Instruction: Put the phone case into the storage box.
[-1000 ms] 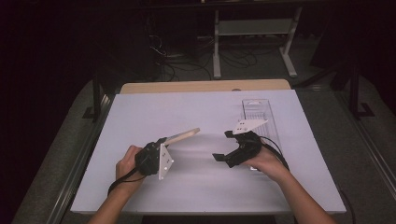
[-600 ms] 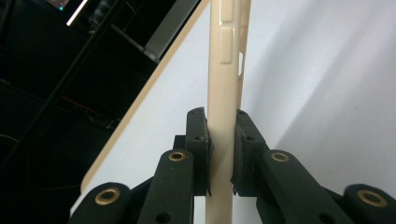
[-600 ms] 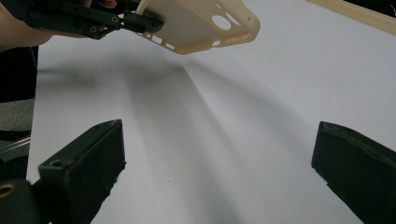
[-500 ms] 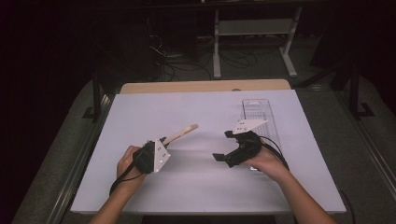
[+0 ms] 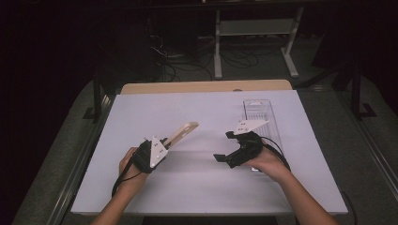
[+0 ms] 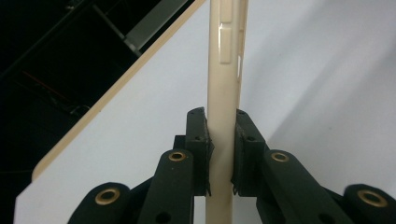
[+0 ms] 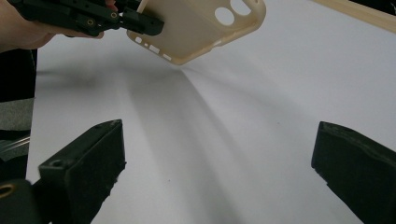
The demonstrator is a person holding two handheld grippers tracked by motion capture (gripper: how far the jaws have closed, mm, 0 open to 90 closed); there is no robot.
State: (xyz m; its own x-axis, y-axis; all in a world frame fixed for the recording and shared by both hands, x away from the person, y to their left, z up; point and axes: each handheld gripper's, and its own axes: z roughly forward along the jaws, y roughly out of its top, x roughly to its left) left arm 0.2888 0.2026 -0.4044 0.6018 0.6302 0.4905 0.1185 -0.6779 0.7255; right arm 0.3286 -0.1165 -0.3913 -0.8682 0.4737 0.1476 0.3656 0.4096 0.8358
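A cream phone case (image 5: 180, 133) with camera cut-outs is held above the white table, its far end pointing up and to the right. My left gripper (image 5: 164, 143) is shut on the case's near end. In the left gripper view the case (image 6: 224, 70) stands edge-on, pinched between the gripper's (image 6: 222, 149) two black pads. My right gripper (image 5: 222, 146) is open at mid-right, empty, its jaws facing left toward the case. Past its own wide jaws, the right gripper (image 7: 219, 158) view shows the case (image 7: 196, 28) with the left gripper's fingers (image 7: 140, 21) on it.
A clear plastic tray (image 5: 258, 112) lies at the right, partly under the right gripper's grey plate. The white table top (image 5: 187, 187) has a wooden strip (image 5: 202, 86) along its far edge. Beyond it are a dark floor, cables and a metal stand.
My left gripper has shifted slightly to the left with the case, whose far end now sits a bit higher in the picture. The right gripper has kept still.
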